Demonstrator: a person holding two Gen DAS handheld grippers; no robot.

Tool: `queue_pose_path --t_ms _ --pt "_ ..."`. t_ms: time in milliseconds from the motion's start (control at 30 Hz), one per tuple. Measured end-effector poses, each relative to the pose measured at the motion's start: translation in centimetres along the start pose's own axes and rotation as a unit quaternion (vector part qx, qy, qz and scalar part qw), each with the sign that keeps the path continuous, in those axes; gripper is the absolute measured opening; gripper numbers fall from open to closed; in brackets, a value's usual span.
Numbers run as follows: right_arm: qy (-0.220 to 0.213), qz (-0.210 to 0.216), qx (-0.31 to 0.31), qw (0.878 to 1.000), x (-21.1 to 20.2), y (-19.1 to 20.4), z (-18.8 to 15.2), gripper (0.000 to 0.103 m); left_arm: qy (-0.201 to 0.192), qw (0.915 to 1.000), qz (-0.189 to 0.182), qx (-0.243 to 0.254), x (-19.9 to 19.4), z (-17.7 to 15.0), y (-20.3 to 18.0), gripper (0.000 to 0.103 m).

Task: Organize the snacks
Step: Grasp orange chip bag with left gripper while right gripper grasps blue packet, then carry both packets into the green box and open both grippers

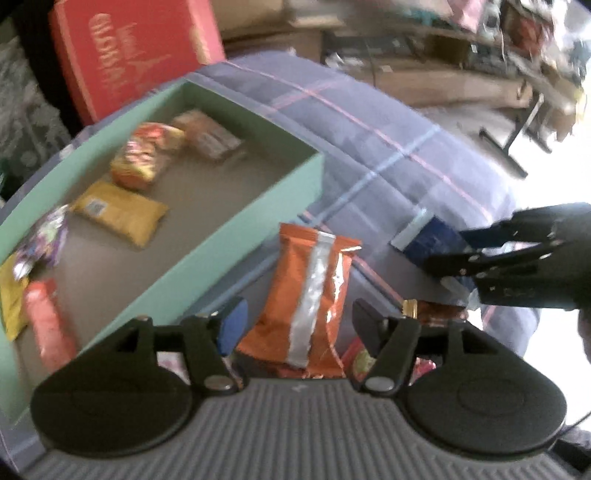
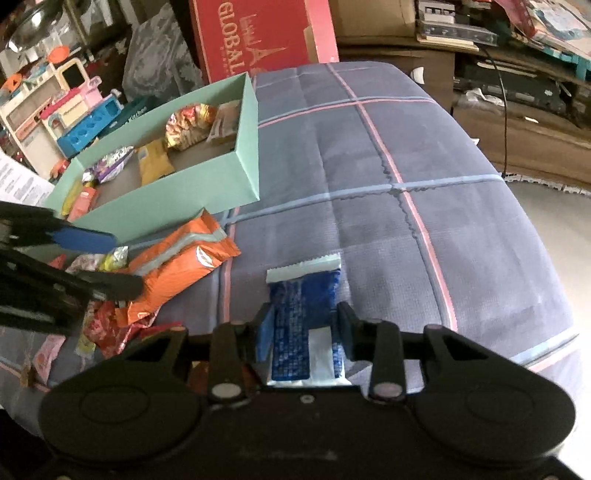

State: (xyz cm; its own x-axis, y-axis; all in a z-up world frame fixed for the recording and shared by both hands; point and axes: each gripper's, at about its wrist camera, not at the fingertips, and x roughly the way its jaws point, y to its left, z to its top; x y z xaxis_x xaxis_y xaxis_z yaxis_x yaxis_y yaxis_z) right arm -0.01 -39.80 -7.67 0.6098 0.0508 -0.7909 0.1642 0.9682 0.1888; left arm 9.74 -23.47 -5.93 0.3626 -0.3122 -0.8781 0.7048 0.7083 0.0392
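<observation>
An orange snack bag lies on the checked blanket, close against the green box. My left gripper is open around the bag's lower end, with a small gap at each pad. In the right wrist view my right gripper is shut on a blue packet with a white sealed end, resting on the blanket. That view also shows the orange snack bag, with the left gripper beside it. The green box holds several snacks, among them a yellow packet.
A heap of small red and pink snack packets lies at the blanket's near left. A red carton stands behind the box. Toys crowd the far left and shelves the back right. The blanket falls away on the right.
</observation>
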Motion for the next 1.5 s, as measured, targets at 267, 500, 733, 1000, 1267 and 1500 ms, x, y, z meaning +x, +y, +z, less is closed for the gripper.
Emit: queue_pose_path --t_ms 267,500,733,1000,1267,1500 --pt "-0.013 -0.018 -0.005 1.000 -0.8 -0.4 -1.2 0.036 0.018 0.9994 0.001 0.028 3.4 0.9 -2.7 0.048" --pt "-0.021 -0.028 -0.021 0.999 -0.3 0.3 -0.9 0.036 0.016 0.9989 -0.003 0.043 3.3 0.3 -4.0 0.056" --pt "-0.028 -0.040 -0.030 0.998 0.0 1.0 -0.9 0.036 0.016 0.9998 -0.013 0.000 4.5 1.2 -2.8 0.064" --pt "-0.013 0.009 0.082 0.997 -0.8 -1.7 -0.4 0.035 -0.009 0.9997 -0.022 -0.010 2.4 0.3 -3.2 0.049" --pt "-0.029 0.017 0.096 0.995 -2.6 -1.7 1.1 0.035 -0.046 0.9962 -0.029 -0.068 -1.8 0.0 -0.4 0.050" --pt "-0.053 0.043 0.075 0.995 -3.5 1.4 5.5 0.035 -0.085 0.9885 -0.009 -0.125 -5.2 0.1 3.8 0.050"
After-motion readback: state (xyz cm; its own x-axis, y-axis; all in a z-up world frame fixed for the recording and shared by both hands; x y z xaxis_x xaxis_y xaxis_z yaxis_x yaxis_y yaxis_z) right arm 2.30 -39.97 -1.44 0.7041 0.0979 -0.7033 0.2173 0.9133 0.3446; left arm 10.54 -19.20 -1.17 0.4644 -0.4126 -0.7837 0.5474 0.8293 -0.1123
